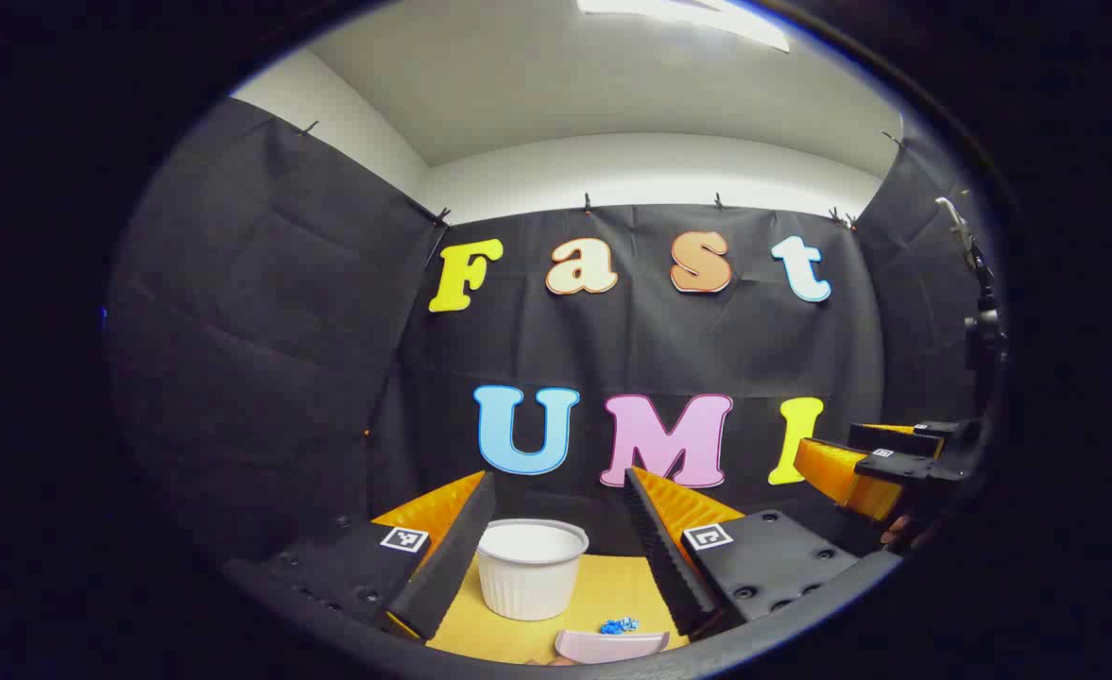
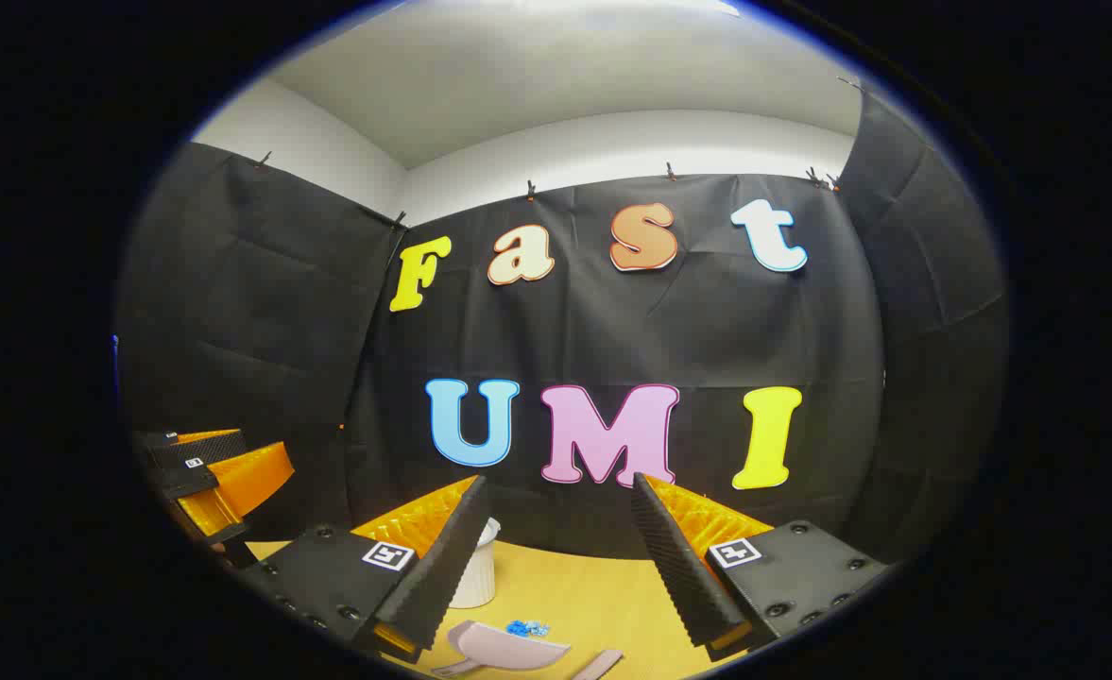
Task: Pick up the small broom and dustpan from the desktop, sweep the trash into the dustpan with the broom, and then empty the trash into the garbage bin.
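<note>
I am seeing a white ribbed garbage bin (image 1: 530, 569) standing on a yellow desktop (image 1: 603, 590), small bright blue trash (image 1: 619, 625) lying by a pale pink dustpan (image 1: 610, 646), and a pale pink broom (image 2: 598, 664) showing in my right gripper view.

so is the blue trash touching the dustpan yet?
Apart. The right gripper view shows bare desktop between the trash and the dustpan rim just below it. Both tongs hang open above, holding nothing.
</note>
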Available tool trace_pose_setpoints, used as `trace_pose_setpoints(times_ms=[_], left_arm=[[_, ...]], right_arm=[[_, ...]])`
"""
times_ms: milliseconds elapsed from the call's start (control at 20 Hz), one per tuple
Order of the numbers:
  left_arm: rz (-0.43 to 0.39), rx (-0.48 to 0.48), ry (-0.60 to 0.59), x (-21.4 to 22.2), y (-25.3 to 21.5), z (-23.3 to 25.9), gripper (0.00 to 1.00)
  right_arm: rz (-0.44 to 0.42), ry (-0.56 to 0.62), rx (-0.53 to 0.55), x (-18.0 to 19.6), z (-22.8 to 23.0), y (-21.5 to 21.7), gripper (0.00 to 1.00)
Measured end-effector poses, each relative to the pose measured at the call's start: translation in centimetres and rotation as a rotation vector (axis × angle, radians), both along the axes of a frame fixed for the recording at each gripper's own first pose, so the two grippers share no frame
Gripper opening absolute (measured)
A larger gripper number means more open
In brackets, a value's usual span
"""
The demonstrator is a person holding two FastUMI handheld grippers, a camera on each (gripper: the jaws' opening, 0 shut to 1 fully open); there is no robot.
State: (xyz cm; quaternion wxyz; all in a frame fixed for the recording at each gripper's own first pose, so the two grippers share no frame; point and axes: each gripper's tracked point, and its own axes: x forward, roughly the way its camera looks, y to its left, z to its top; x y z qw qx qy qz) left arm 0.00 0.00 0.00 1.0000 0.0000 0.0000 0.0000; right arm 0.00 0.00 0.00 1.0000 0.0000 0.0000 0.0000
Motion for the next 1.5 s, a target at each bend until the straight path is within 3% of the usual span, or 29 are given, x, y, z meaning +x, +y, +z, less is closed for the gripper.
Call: trace_pose_setpoints(times_ms=[250,300,350,400,700,900,1000,1150,1200,1500], left_arm=[[-0.007,0.0,-0.014,0.3,0.6,0.4,0.8],[-0.005,-0.001,-0.016,0.2,0.8,0.3,0.8],[-0.004,-0.004,-0.017,0.2,1.1,0.4,0.8],[-0.001,-0.009,-0.016,0.1,1.2,0.3,0.8],[0.017,-0.011,-0.007,-0.4,2.5,0.0,0.8],[0.014,0.009,-0.02,-0.9,2.9,0.4,0.8],[0.005,0.01,-0.023,-1.1,2.8,0.5,0.8],[-0.003,0.011,-0.004,-1.2,2.9,0.0,0.8],[0.0,0.011,-0.002,-1.3,3.0,0.0,0.8],[0.044,0.046,-0.005,-1.7,4.2,0.3,0.8]], right_arm=[[-0.002,-0.006,-0.003,0.2,0.2,0.7,1.0],[0.0,-0.008,-0.006,0.2,0.2,1.0,0.93],[0.0,-0.008,-0.014,0.2,0.2,1.1,1.0],[0.001,-0.008,-0.02,0.2,0.2,1.2,0.93],[0.007,-0.013,-0.024,0.0,0.3,2.3,1.0],[0.012,-0.013,-0.024,-0.5,0.4,3.1,0.93],[0.008,-0.011,-0.023,-0.7,0.3,3.2,0.97],[-0.001,-0.015,-0.025,-0.9,0.6,3.3,0.93],[-0.004,-0.014,-0.024,-0.9,0.6,3.3,0.97],[0.008,-0.005,-0.001,0.0,0.5,4.3,0.97]])
